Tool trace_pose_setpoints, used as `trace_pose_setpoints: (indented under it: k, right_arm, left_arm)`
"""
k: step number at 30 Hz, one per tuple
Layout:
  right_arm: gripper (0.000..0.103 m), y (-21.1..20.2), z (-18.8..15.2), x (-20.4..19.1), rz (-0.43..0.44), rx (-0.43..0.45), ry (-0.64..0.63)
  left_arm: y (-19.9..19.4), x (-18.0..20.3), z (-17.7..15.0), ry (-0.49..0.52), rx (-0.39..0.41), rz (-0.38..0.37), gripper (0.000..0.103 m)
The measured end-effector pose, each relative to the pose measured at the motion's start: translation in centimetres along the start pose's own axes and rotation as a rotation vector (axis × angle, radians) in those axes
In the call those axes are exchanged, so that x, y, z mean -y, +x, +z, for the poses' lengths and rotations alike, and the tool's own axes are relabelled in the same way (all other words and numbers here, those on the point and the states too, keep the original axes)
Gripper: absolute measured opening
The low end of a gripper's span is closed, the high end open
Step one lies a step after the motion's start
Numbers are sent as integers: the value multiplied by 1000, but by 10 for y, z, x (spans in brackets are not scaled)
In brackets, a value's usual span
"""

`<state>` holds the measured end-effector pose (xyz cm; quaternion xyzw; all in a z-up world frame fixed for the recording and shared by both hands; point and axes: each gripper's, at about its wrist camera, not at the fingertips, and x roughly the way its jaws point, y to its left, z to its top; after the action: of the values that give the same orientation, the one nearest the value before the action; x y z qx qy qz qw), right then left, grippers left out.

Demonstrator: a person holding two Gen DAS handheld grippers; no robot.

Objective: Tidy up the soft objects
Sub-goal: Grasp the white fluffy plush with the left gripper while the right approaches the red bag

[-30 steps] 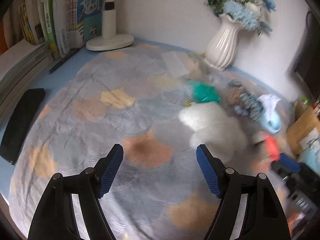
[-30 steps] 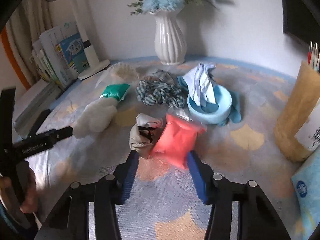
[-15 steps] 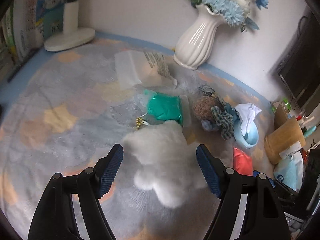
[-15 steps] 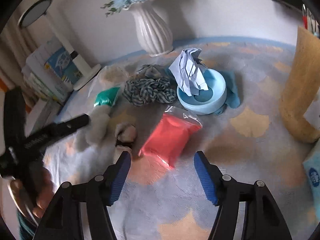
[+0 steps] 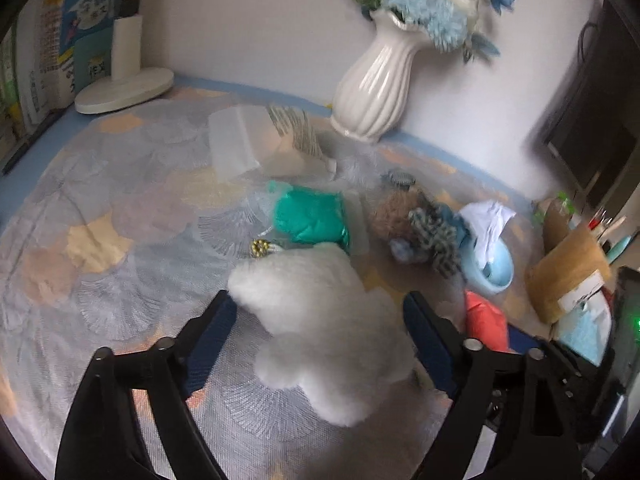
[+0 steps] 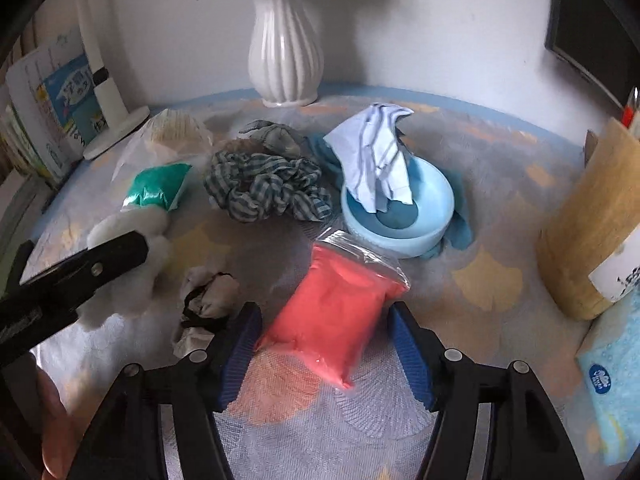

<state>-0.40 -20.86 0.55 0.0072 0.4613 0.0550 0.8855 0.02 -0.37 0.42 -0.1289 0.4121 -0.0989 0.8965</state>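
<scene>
One white plush (image 5: 320, 316), one red pouch (image 6: 336, 316), one green pouch (image 6: 158, 186)

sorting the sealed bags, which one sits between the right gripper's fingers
The red bag: it lies between the open fingers of the right gripper. The green bag lies farther back, beside the white plush toy.

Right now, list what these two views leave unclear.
- Left wrist view: the white plush hides the cloth between the left gripper fingers; any contact is unclear.
- Right wrist view: the red bag lies between the right gripper fingers; touching is uncertain.
- Left wrist view: the flowers are blurred.
- Right wrist view: the tissue pack is cut off by the edge.
</scene>
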Motion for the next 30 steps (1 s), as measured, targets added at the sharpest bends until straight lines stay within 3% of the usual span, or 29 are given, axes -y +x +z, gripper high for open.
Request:
trace_pose_setpoints:
  k: [3, 5, 9, 11, 13, 15, 22, 30]
  right_arm:
    - [65, -1, -1, 7, 22, 2, 30]
    - [68, 0, -2, 9, 32, 3, 34]
    - [74, 1, -4, 0, 16, -3, -4]
    - [69, 0, -5, 0, 14, -2, -4]
    - [55, -3, -6, 3, 20, 13, 10]
    - [46, -5, -7, 7, 36, 20, 22]
    - [44, -27, -14, 25, 118, 92, 79]
    - [44, -72, -27, 63, 98, 185, 146]
  left_arm:
    - [-10, -4, -3, -26, 55, -14, 96]
    - [-11, -5, -2, -36, 69, -4, 96]
    - [6, -5, 2, -34, -10, 79, 96]
    - [7, 3, 1, 9, -3, 123, 85]
    - [9, 10, 1, 50, -5, 137, 57]
    - [10, 14, -1, 79, -7, 118, 50]
    - [-5, 27, -8, 147, 71, 108, 48]
    - [-23, 38, -7, 123, 88, 30, 48]
